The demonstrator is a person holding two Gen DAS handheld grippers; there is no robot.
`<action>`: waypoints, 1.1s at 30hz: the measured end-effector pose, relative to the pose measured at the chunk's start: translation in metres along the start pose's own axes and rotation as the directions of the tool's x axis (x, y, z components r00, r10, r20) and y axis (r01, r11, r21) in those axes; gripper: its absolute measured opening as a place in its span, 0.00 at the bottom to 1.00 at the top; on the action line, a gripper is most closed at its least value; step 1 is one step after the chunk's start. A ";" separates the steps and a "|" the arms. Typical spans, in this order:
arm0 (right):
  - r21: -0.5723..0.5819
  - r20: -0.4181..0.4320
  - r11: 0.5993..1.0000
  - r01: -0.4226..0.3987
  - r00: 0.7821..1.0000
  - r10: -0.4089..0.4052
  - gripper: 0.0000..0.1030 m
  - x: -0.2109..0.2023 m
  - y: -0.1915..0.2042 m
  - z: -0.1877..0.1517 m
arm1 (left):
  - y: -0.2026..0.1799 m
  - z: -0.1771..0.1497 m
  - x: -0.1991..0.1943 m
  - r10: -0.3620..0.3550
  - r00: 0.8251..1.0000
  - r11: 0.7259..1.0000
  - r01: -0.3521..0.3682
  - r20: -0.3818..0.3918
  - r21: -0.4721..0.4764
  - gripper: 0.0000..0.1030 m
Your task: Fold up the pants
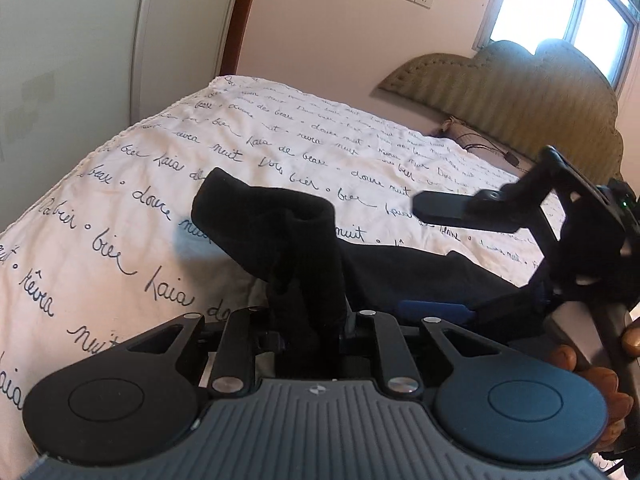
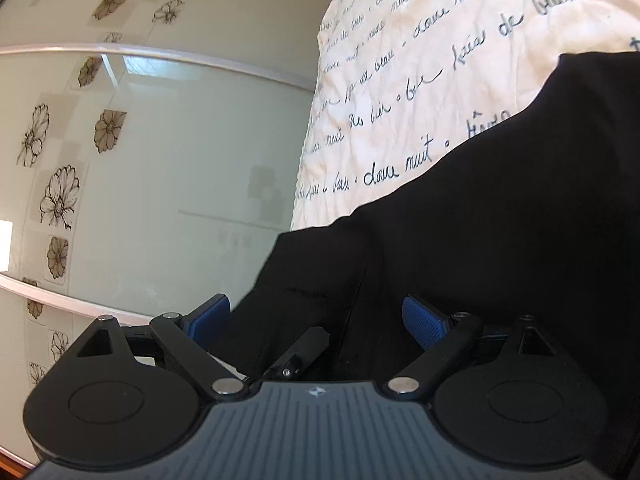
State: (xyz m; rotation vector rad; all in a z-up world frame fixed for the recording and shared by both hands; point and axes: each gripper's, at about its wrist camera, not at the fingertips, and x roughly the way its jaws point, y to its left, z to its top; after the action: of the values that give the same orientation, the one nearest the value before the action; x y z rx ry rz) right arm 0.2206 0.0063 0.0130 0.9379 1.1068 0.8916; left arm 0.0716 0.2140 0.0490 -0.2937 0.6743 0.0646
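Observation:
The black pants (image 1: pixel 404 276) lie on the white bedspread with script writing (image 1: pixel 240 152). My left gripper (image 1: pixel 308 320) is shut on a bunched end of the pants (image 1: pixel 272 216), lifted off the bed. My right gripper (image 1: pixel 444 256) shows at the right of the left wrist view, open, one finger above the cloth and one blue pad (image 1: pixel 436 309) below. In the right wrist view the right gripper (image 2: pixel 320 316) is open, with its blue pads (image 2: pixel 426 320) on either side of the pants' edge (image 2: pixel 480 208).
A padded headboard (image 1: pixel 520 92) and window (image 1: pixel 560 0) stand at the far right. A wardrobe with flower-patterned glass doors (image 2: pixel 140 140) stands beside the bed's edge (image 2: pixel 308 140). The person's hand (image 1: pixel 592 384) holds the right gripper.

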 end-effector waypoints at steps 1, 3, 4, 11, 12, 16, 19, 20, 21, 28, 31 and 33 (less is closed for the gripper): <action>-0.004 -0.006 1.000 0.000 1.000 0.000 0.91 0.003 0.001 0.001 | -0.002 0.001 0.006 0.000 1.000 1.000 0.000 -0.006 -0.002 0.19; -0.012 -0.023 1.000 0.002 1.000 -0.002 0.91 0.009 0.003 0.003 | -0.002 0.001 0.010 0.003 1.000 1.000 -0.003 -0.012 -0.009 0.19; -0.017 -0.032 1.000 0.005 0.999 -0.006 0.91 0.012 0.006 0.004 | -0.002 0.001 0.011 0.005 1.000 1.000 -0.005 -0.013 -0.011 0.19; -0.028 -0.048 1.000 0.005 0.999 -0.007 0.91 0.020 0.010 0.006 | -0.002 0.001 0.010 0.018 1.000 1.000 -0.018 -0.024 -0.010 0.19; -0.028 -0.047 1.000 0.006 0.999 -0.008 0.91 0.020 0.010 0.006 | -0.002 0.001 0.010 0.020 1.000 1.000 -0.020 -0.024 -0.006 0.19; -0.018 -0.041 1.000 0.017 0.999 -0.018 0.91 0.015 0.004 0.008 | -0.018 0.000 0.006 0.061 0.998 0.995 -0.061 0.005 0.084 0.19; -0.025 -0.033 1.000 0.017 0.999 -0.018 0.91 0.000 -0.004 0.004 | -0.040 -0.009 0.003 0.069 0.997 0.978 -0.074 0.031 0.194 0.19; -0.029 -0.025 0.999 0.014 1.000 -0.015 0.91 -0.007 -0.007 0.001 | -0.047 -0.014 0.004 0.058 0.998 0.974 -0.064 0.031 0.218 0.19; -0.036 -0.018 0.999 0.010 1.000 -0.011 0.91 -0.013 -0.009 -0.002 | -0.054 -0.020 0.005 0.056 0.998 0.966 -0.063 0.034 0.250 0.19; -0.028 0.023 1.000 -0.012 1.000 0.012 0.92 -0.033 -0.020 -0.013 | -0.090 -0.050 0.005 -0.049 0.998 0.927 0.035 0.027 0.373 0.33; -0.006 0.030 1.000 -0.021 0.999 0.021 0.92 -0.036 -0.026 -0.013 | -0.087 -0.055 0.001 -0.096 0.995 0.932 0.083 0.019 0.352 0.34; 0.003 0.037 1.000 -0.025 0.999 0.025 0.92 -0.038 -0.029 -0.015 | -0.083 -0.056 0.000 -0.099 0.995 0.938 0.088 0.016 0.334 0.34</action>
State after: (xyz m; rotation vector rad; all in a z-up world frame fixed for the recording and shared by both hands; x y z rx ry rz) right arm 0.2014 -0.0361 -0.0044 0.9693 1.0682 0.8894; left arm 0.0506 0.1188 0.0274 0.0022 0.6258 -0.1351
